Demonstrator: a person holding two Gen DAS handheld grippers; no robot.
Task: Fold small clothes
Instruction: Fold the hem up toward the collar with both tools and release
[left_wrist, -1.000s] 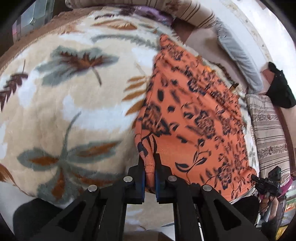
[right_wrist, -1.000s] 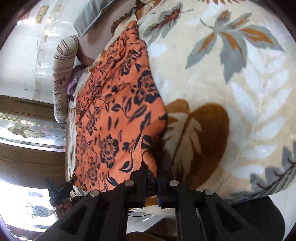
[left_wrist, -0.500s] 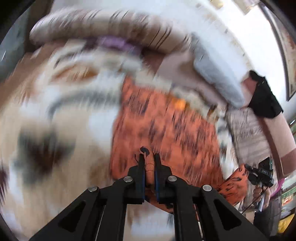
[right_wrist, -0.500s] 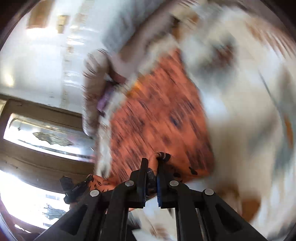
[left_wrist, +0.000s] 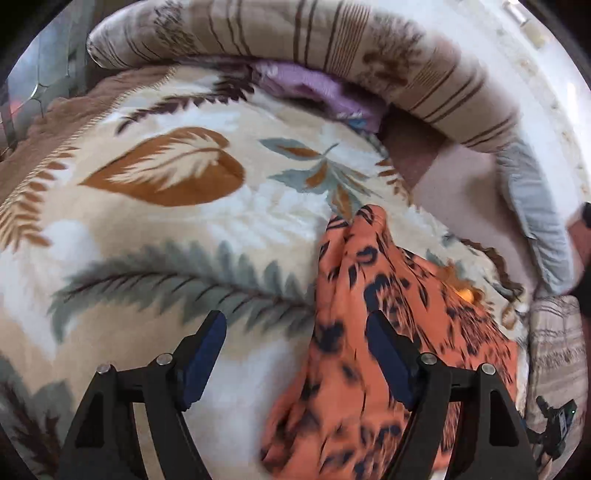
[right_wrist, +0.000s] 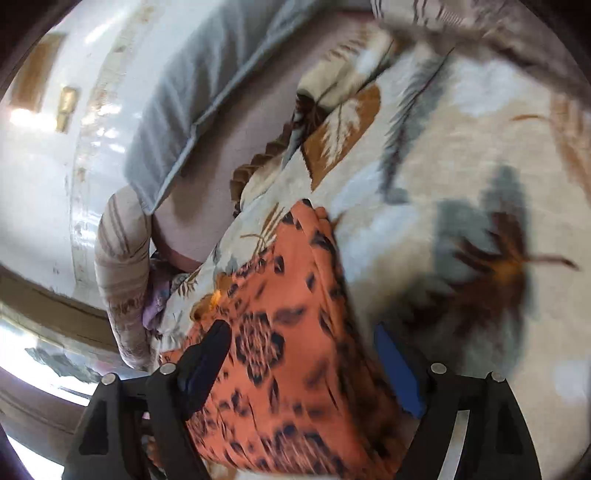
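Observation:
An orange garment with a dark floral print (left_wrist: 369, 295) lies folded over on the cream leaf-patterned blanket (left_wrist: 166, 240). In the left wrist view my left gripper (left_wrist: 295, 354) has its jaws opening wide; the cloth's edge lies loose between them, against the right finger, and no pad presses it. In the right wrist view the same orange garment (right_wrist: 288, 332) fills the gap of my right gripper (right_wrist: 306, 362), whose jaws are also opening, with the fabric lying free under them.
A striped bolster (left_wrist: 332, 48) runs along the far edge of the bed, with a purple cloth (left_wrist: 317, 92) tucked beside it. A grey pillow (left_wrist: 535, 221) lies at the right. The blanket (right_wrist: 461, 147) spreads to the right of the garment.
Both grippers carried the garment's near edge across the blanket toward the far side, folding it over, then released it; both sets of jaws went from shut on the cloth to wide apart.

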